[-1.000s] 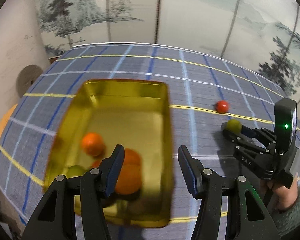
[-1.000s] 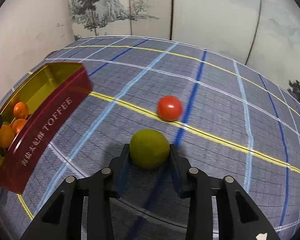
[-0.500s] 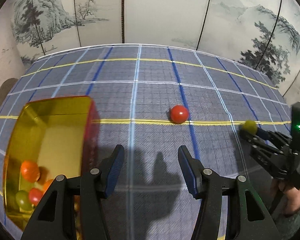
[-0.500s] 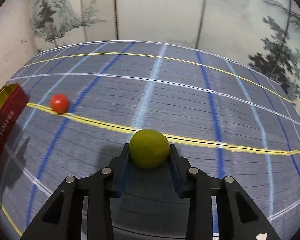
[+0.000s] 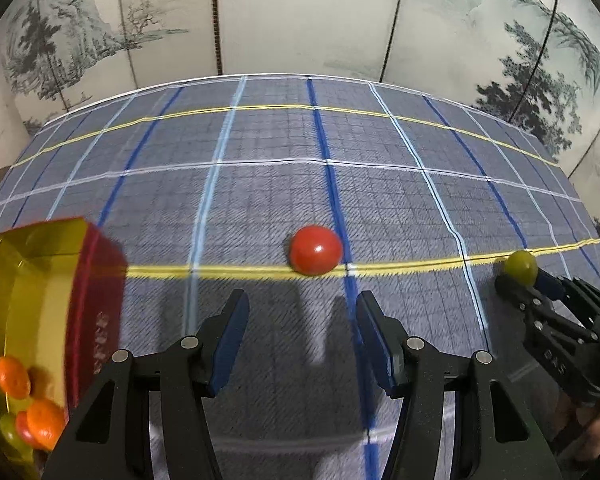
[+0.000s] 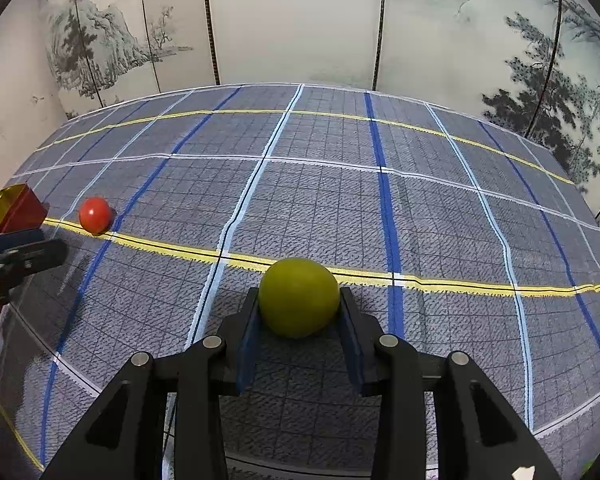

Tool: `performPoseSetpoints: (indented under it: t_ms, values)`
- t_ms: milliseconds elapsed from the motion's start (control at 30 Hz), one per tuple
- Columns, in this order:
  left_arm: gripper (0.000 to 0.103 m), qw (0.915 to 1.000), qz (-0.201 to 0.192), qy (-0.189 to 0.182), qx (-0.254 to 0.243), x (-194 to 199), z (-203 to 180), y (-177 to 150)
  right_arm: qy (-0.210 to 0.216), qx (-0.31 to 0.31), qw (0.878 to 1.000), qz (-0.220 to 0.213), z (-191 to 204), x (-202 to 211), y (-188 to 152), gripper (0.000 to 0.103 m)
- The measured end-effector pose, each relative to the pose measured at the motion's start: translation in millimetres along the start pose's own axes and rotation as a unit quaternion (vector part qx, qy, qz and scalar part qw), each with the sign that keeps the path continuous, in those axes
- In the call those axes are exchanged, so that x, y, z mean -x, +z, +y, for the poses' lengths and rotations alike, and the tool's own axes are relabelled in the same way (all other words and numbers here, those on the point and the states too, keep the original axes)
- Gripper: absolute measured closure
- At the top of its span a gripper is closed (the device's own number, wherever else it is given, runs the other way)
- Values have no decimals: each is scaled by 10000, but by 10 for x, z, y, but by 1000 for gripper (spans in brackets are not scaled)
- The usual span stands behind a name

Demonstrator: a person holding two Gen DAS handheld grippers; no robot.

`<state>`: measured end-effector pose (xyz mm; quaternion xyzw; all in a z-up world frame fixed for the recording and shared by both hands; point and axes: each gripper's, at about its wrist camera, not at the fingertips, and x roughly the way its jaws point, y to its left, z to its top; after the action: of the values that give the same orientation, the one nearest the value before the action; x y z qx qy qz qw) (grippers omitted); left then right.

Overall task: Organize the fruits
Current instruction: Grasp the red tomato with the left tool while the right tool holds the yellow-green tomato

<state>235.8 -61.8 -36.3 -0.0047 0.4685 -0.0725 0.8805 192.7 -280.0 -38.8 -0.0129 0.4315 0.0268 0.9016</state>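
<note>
**Two fruits left: one in our right jaws, one ahead of our left**

We are working through the last loose fruits on the checked tablecloth (image 5: pixel 260 200). Our right gripper (image 6: pixel 299 312) is clamping the green fruit (image 6: pixel 299 297) between its blue pads, the jaws standing narrow around it; the fruit is sitting low over the cloth, and we cannot tell whether it is touching the fabric. Our left gripper (image 5: pixel 302 312) is carrying nothing, its jaws standing partly apart, and the red fruit (image 5: pixel 316 250) is lying just ahead of its fingertips, roughly on the centre line between them, on the yellow stripe.

The tin (image 5: pixel 32 280), gold inside and red outside, is sitting off to the left of the left gripper, with orange, red and green fruits already gathered in its near end. Seen from the right gripper, it is lying far to the left, beyond the red fruit.

We are judging the step in hand to be the pick of the red fruit. The next move is calling for the left gripper to push forward and down until the pads are flanking the fruit, then close gently, since a round fruit may roll away. The green one needs carrying leftward to the tin.
</note>
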Motion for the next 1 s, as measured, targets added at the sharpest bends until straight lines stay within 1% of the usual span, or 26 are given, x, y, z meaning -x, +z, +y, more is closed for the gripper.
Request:
performPoseSetpoints:
  t_ms: [267,367,467,500,767,1000]
  values:
    - [50,9999,-63,-18,-129,-222,-95,174,26,-23,10000,-6,7,6,-7,68]
    - [57,10000,7,-69,-69,-308,-73,226,34,-30,10000,-7,15,10,-7,68]
    - [68,10000,61,-77,-19,-358,-50,239,35,-31,10000,-6,20,12,-5,68]
    - [69,10000,42,-51,-21,-355,-47,236,32,-27,10000,-5,18,12,-5,68]
    - [70,9999,91,52,-5,-261,22,102,21,-18,10000,-4,22,9,-5,68]
    - [70,9997,153,157,55,-93,57,-102,5,-6,10000,-2,40,15,-11,68]
